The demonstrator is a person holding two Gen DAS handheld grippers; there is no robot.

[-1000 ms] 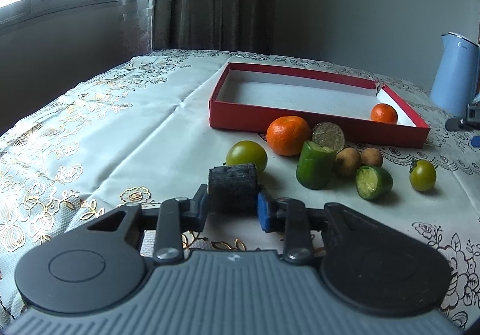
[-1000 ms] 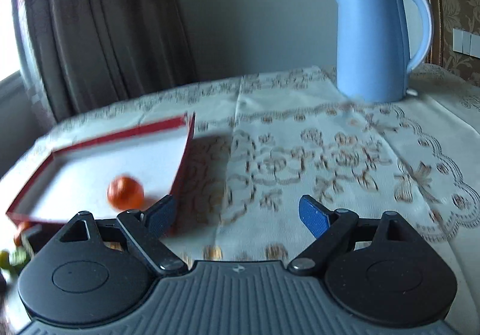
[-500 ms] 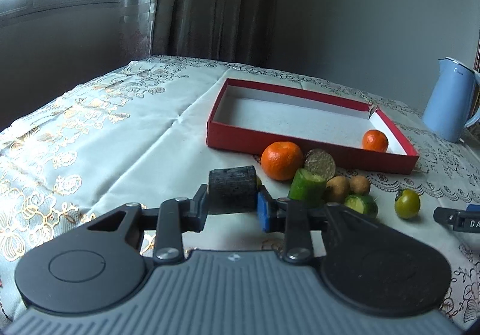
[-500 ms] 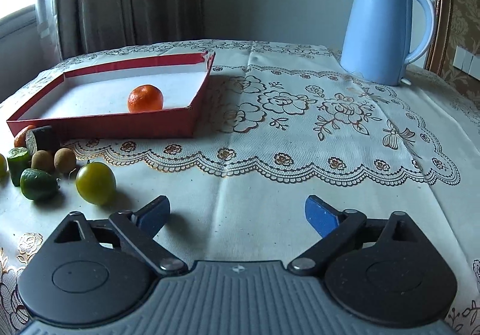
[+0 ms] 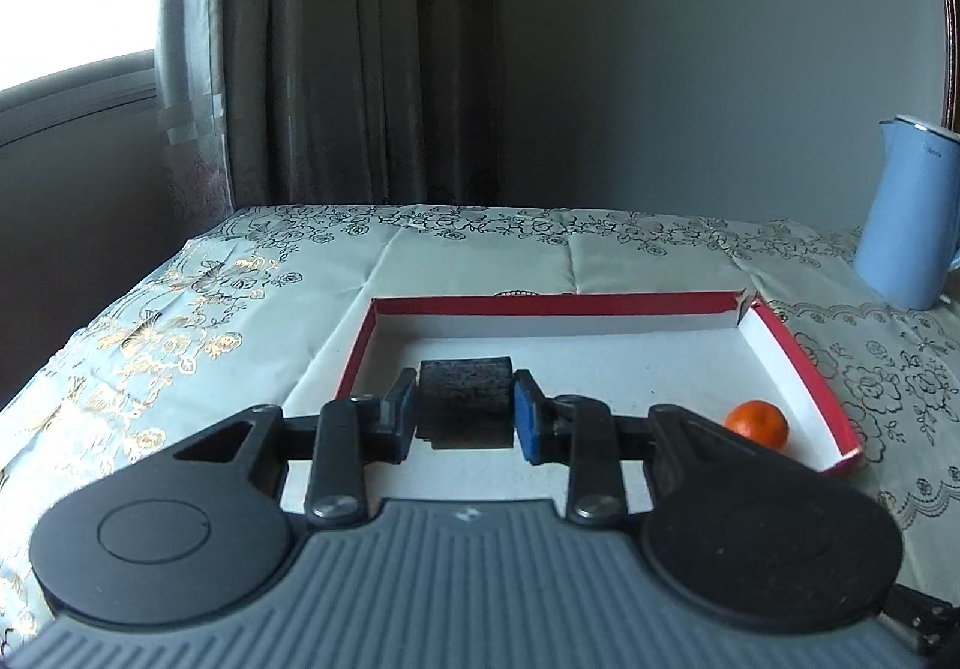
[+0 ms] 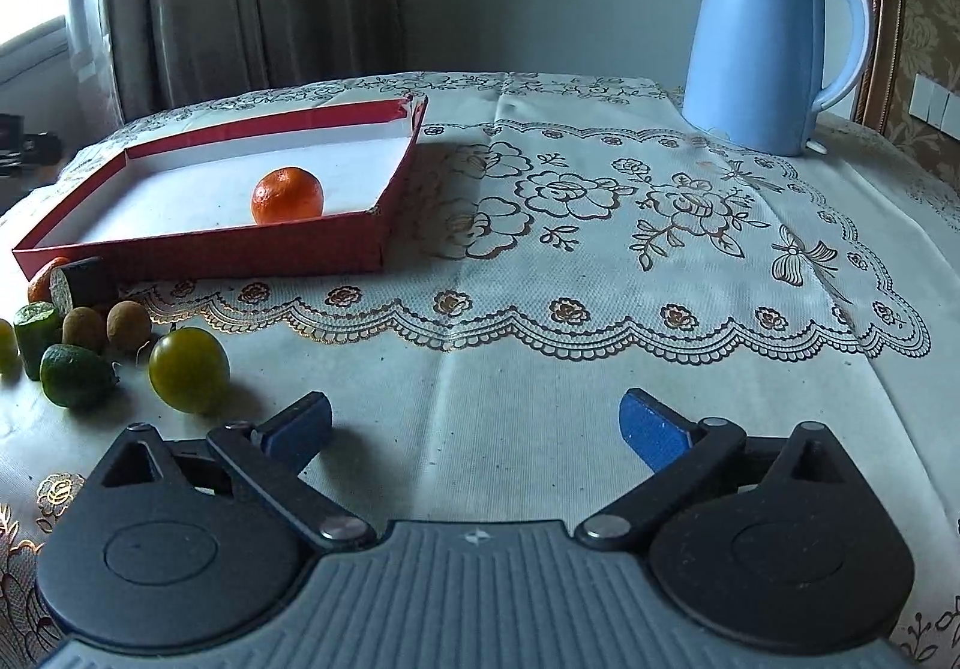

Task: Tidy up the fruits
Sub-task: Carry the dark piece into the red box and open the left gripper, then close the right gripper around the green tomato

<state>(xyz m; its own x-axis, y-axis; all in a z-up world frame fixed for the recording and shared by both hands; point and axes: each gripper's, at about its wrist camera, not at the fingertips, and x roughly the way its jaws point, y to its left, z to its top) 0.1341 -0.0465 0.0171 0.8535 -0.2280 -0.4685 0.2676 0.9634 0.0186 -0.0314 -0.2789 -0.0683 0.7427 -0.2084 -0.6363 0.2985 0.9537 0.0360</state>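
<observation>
My left gripper (image 5: pixel 463 417) is shut on a dark, rough cylindrical fruit chunk (image 5: pixel 465 399) and holds it above the left part of the red tray (image 5: pixel 804 363). A small orange (image 5: pixel 757 425) lies in the tray's near right corner; it also shows in the right wrist view (image 6: pixel 287 195). My right gripper (image 6: pixel 474 432) is open and empty over the tablecloth. To its left lie a yellow-green round fruit (image 6: pixel 189 370), a lime (image 6: pixel 77 375), a green cut piece (image 6: pixel 36 327), two brown fruits (image 6: pixel 128 326) and another dark chunk (image 6: pixel 81 280) beside the red tray (image 6: pixel 198 249).
A blue kettle (image 6: pixel 762 39) stands at the back right of the table, also seen in the left wrist view (image 5: pixel 906 213). A curtain (image 5: pixel 354 45) and window are behind the table. The floral tablecloth (image 6: pixel 600 225) covers the table.
My left gripper has lifted the dark chunk away from the fruit pile and moved forward over the tray. My right gripper has drawn back and turned toward the fruits, still open.
</observation>
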